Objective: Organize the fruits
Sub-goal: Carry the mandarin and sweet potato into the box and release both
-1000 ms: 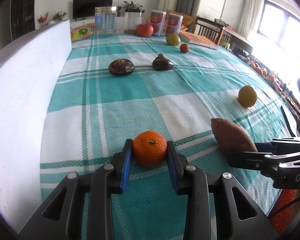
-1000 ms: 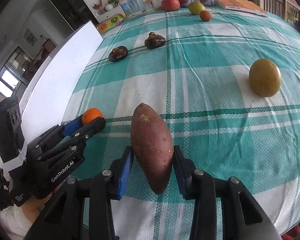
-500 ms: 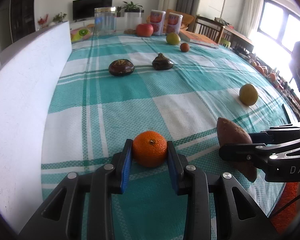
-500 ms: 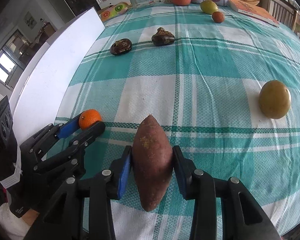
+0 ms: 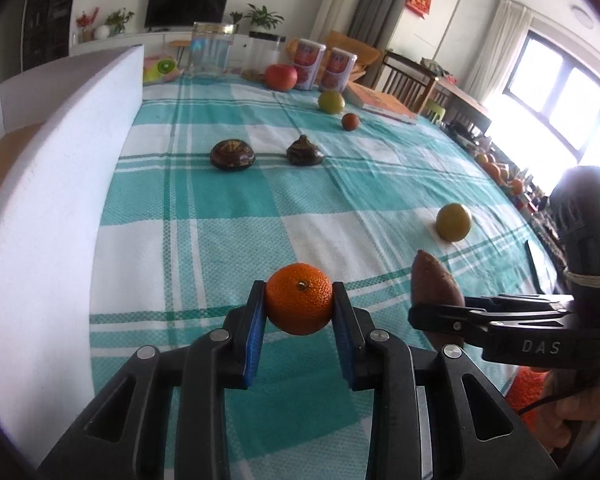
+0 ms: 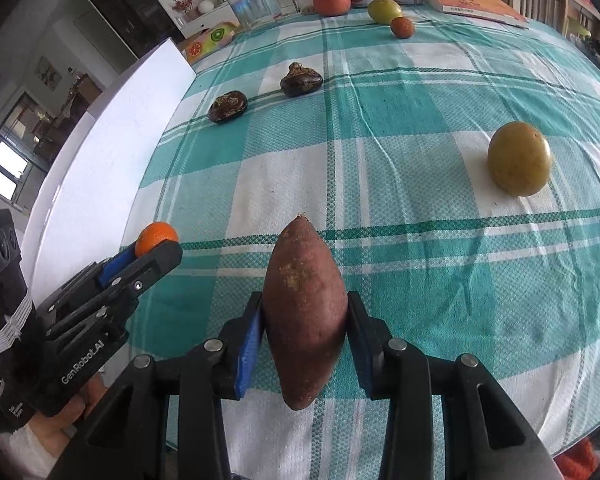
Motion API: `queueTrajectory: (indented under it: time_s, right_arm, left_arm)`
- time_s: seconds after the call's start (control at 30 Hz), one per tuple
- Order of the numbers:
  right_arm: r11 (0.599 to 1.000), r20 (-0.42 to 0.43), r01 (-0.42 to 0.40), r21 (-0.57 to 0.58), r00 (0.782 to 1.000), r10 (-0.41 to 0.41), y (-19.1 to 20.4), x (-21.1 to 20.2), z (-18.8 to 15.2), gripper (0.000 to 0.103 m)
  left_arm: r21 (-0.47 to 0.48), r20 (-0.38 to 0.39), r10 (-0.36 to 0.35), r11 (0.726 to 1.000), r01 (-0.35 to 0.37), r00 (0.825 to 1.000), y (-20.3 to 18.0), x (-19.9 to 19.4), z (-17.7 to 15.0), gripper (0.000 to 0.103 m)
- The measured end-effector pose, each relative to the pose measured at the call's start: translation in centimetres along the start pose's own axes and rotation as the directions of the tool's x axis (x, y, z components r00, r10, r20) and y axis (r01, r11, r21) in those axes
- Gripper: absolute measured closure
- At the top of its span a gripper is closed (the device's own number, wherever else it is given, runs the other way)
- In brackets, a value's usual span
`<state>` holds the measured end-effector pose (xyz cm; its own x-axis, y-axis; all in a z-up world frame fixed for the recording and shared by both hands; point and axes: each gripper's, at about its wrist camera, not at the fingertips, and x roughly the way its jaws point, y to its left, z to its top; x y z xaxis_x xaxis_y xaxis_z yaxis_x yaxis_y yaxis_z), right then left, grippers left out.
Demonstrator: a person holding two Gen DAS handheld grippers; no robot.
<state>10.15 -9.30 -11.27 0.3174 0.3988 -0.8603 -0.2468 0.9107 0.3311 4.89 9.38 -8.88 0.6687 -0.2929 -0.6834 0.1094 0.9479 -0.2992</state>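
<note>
The left gripper (image 5: 299, 310) clamps 1 orange (image 5: 299, 304); the right gripper (image 6: 305, 320) clamps 1 sweet potato (image 6: 304, 312), its lower end hidden in the left view. 2 dark fruits (image 5: 232, 155) lie at 12 o'clock.

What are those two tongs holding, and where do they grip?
Left tongs pinch the orange across its sides; right tongs clamp the sweet potato around its middle.

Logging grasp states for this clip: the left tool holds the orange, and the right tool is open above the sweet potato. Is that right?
Not quite. The right tool is shut on the sweet potato, as the right wrist view shows. The left tool does hold the orange.
</note>
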Motion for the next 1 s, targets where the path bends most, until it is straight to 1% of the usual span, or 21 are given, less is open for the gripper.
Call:
queueTrajectory:
  time_s: [0.07,0.13,0.2,0.27,0.33,0.4,0.5,0.6,0.67,0.73,0.8,0.9,0.93,1.0]
  right_arm:
    - [1.000,0.036,-0.022,0.013,0.999,0.021,0.3,-1.1,0.6,0.063]
    - [1.000,0.053,-0.025,-0.005,0.998,0.026,1.3,-1.8,1.2,0.063]
    - [0.999,0.043,-0.016,-0.036,0.999,0.017,2.5,-1.8,1.4,0.063]
    - [0.998,0.023,-0.016,-0.063,1.000,0.018,3.6,-1.3,1.2,0.063]
    - [0.997,0.000,-0.049,-0.066,0.999,0.049,4.5,-0.6,0.8,0.063]
    - [0.993,-0.015,-0.090,-0.071,0.996,0.089,5.6,-0.2,0.5,0.063]
    - [0.987,-0.021,-0.125,-0.105,0.992,0.123,8.2,-0.3,0.8,0.063]
    - [0.972,-0.014,-0.182,-0.151,0.983,0.183,11.6,-1.2,1.4,0.063]
    - [0.953,-0.007,-0.230,-0.194,0.972,0.234,14.5,-2.0,1.8,0.063]
    - [0.929,-0.006,-0.280,-0.242,0.958,0.287,17.8,-2.6,2.1,0.063]
    - [0.901,-0.017,-0.325,-0.287,0.942,0.334,20.9,-2.8,2.1,0.063]
    - [0.867,-0.070,-0.376,-0.326,0.925,0.374,24.8,-1.4,1.8,0.063]
    - [0.862,-0.087,-0.378,-0.338,0.925,0.371,25.8,-0.6,1.6,0.063]
    - [0.858,-0.103,-0.363,-0.365,0.931,0.350,27.2,0.9,1.2,0.063]
  left_arm:
    - [-0.015,0.024,-0.044,0.999,0.045,0.999,-0.2,-2.1,0.7,0.071]
    - [-0.020,0.041,-0.071,0.997,0.072,0.997,-0.2,-4.0,1.1,0.071]
    - [-0.026,0.041,-0.076,0.997,0.077,0.996,0.2,-5.3,1.2,0.071]
    - [-0.050,0.022,-0.088,0.995,0.089,0.996,1.0,-6.3,1.0,0.071]
    - [-0.082,0.006,-0.111,0.990,0.111,0.994,1.9,-7.6,0.7,0.071]
    - [-0.092,0.018,-0.117,0.989,0.118,0.993,2.8,-9.3,0.7,0.071]
    - [-0.105,0.058,-0.069,0.992,0.074,0.996,5.0,-12.0,1.1,0.071]
    - [-0.161,0.093,0.027,0.987,-0.012,0.995,8.7,-13.9,1.9,0.071]
    - [-0.199,0.100,0.124,0.975,-0.103,0.987,11.4,-14.5,2.1,0.071]
    - [-0.241,0.080,0.198,0.955,-0.174,0.977,13.9,-14.6,2.0,0.071]
    - [-0.270,0.052,0.245,0.937,-0.223,0.968,15.8,-14.4,1.7,0.071]
    - [-0.292,0.020,0.300,0.914,-0.281,0.954,17.4,-14.0,1.2,0.071]
    - [-0.298,0.013,0.313,0.908,-0.295,0.950,17.8,-13.9,1.2,0.071]
    - [-0.297,0.002,0.345,0.896,-0.328,0.939,18.3,-13.8,1.2,0.070]
